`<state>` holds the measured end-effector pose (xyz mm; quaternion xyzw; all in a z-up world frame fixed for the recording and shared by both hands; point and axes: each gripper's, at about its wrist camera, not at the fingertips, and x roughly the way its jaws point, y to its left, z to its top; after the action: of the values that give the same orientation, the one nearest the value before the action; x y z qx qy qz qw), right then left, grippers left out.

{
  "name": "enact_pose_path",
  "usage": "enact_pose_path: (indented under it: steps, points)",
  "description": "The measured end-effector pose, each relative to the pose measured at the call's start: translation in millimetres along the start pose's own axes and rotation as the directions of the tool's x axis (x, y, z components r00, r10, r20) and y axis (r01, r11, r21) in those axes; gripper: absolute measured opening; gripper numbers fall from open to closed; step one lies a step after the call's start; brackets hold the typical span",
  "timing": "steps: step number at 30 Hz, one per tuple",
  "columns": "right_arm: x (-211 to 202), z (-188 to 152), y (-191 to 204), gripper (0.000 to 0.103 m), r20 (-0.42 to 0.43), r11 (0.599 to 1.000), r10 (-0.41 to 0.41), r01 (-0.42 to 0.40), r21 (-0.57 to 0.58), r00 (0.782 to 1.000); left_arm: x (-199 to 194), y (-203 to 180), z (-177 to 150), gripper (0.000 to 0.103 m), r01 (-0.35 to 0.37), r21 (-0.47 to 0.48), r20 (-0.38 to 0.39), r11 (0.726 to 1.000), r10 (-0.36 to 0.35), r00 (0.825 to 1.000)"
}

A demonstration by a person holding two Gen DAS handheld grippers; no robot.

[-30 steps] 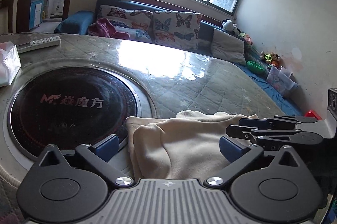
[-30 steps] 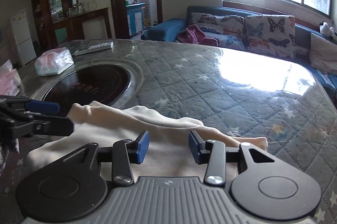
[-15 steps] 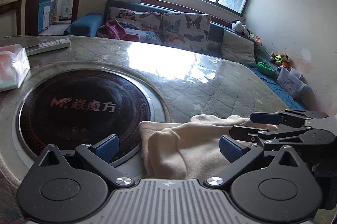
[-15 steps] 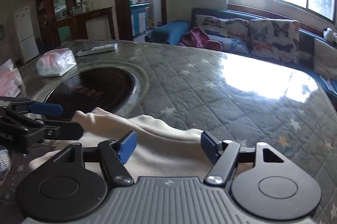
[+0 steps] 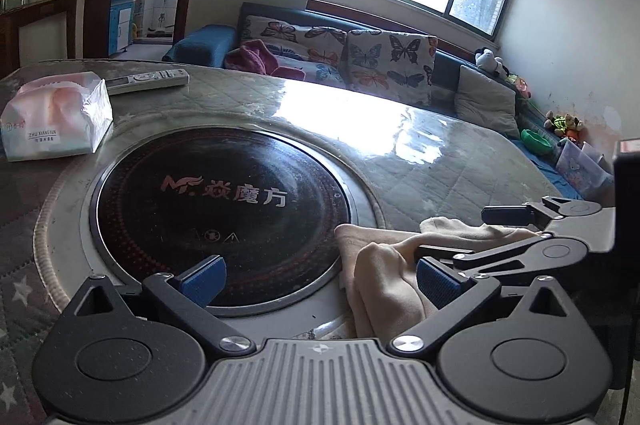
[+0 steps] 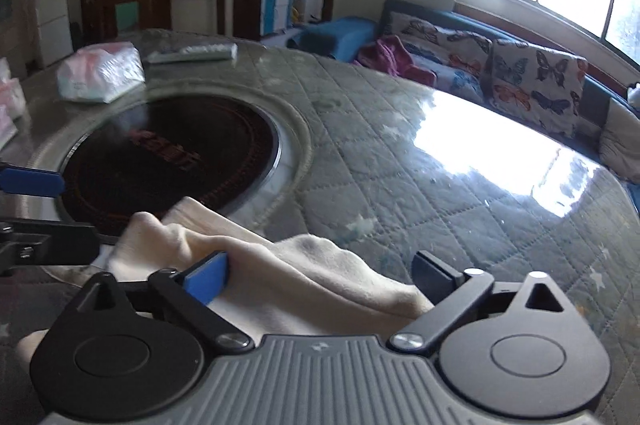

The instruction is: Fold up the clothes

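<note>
Both tongs (image 5: pixel 320 279) (image 6: pixel 320 275) now gape wider over the bunched-up cream garment (image 6: pixel 280 273).

The black hob (image 5: pixel 224 201) set in the counter (image 5: pixel 420 161) bore "MF 焱魔方" in pale lettering; the tissue pack (image 5: pixel 56 117) read "ZHU XIANGYUN".

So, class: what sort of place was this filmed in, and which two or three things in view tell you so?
Most likely a home living room. A sofa with butterfly cushions runs under the window, soft toys sit in the corner, and a quilt-covered table with a built-in hotplate carries a cream garment for folding.
</note>
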<state>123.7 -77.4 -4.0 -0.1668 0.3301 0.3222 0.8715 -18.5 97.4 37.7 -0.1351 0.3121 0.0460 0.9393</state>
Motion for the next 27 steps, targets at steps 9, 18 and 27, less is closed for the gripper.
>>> enact_pose_path:
  steps: [9, 18, 27]
  points:
    - [-39, 0, 15, 0.103, 0.067, 0.998, 0.028, -0.024, -0.057, 0.997, 4, 13, 3, 0.103, -0.059, -0.052, -0.021, 0.997, 0.058, 0.998]
    - [-59, -36, 65, 0.103, 0.113, 0.975, 0.032, -0.007, -0.221, 0.993, 5, 13, 2, 0.103, -0.099, -0.082, -0.045, 0.992, 0.095, 0.994]
    - [-86, -46, 84, 0.103, 0.19, 0.955, 0.045, 0.014, -0.295, 0.981, 2, 11, 1, 0.103, -0.104, -0.097, -0.051, 0.99, 0.099, 0.994]
